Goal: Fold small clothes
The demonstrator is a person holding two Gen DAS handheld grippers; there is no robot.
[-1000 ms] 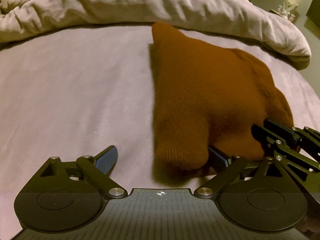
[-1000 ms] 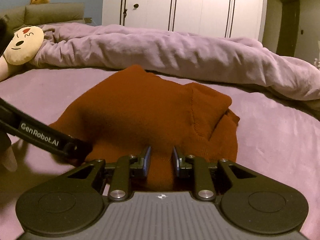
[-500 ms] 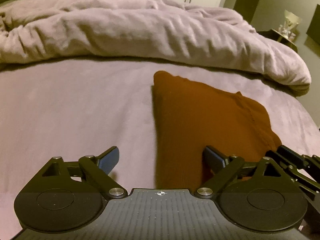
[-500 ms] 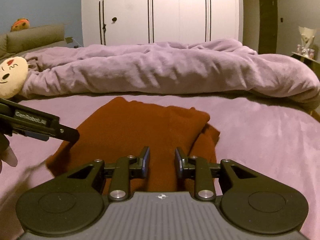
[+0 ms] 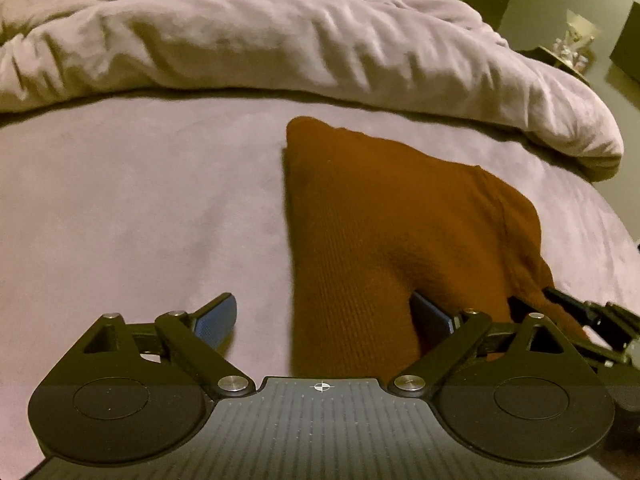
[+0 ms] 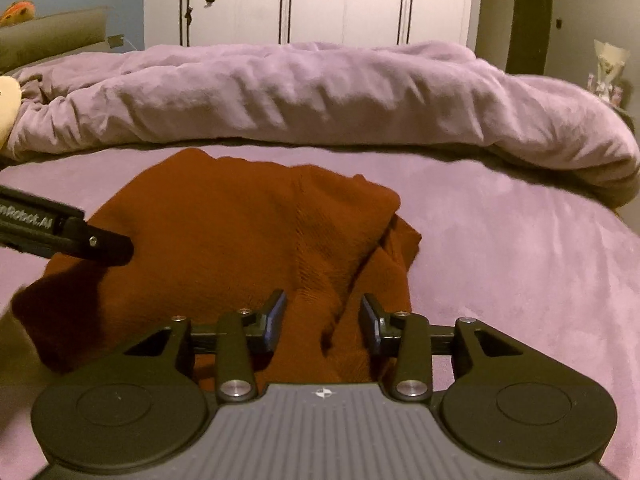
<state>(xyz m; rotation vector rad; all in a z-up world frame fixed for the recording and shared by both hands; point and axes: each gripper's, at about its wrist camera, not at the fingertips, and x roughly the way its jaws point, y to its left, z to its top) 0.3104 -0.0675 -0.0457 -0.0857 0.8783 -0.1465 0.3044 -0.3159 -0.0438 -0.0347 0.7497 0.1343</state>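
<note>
Rust-brown knit garment (image 5: pixel 384 216) is lying folded on the mauve bed sheet (image 5: pixel 132 208), right of centre in the left wrist view, its far corner pointing toward the rumpled duvet (image 5: pixel 280 36) heaped across the far side of the bed.

Left gripper (image 5: pixel 326 318) is sitting with its jaws spread wide, released. Its left blue pad (image 5: pixel 218 314) is resting over bare sheet; its right pad (image 5: pixel 430 314) is pressing against or into a dip in the knit, and the near edge of the garment is lying between the two. Nothing is clamped.

Right gripper (image 6: pixel 323 318) is also standing apart, jaws partly open, with a raised wrinkle of the garment (image 6: pixel 240 240) between the pads; neither pad is gripping it.

In the right wrist view the left gripper's body (image 6: pixel 66 232) is reaching in over the garment's left side. White lettering on it is reading "nRobot.AI", the start cut off by the frame edge.

White wardrobe (image 6: pixel 312 0) with dark handles is standing behind the bed.
</note>
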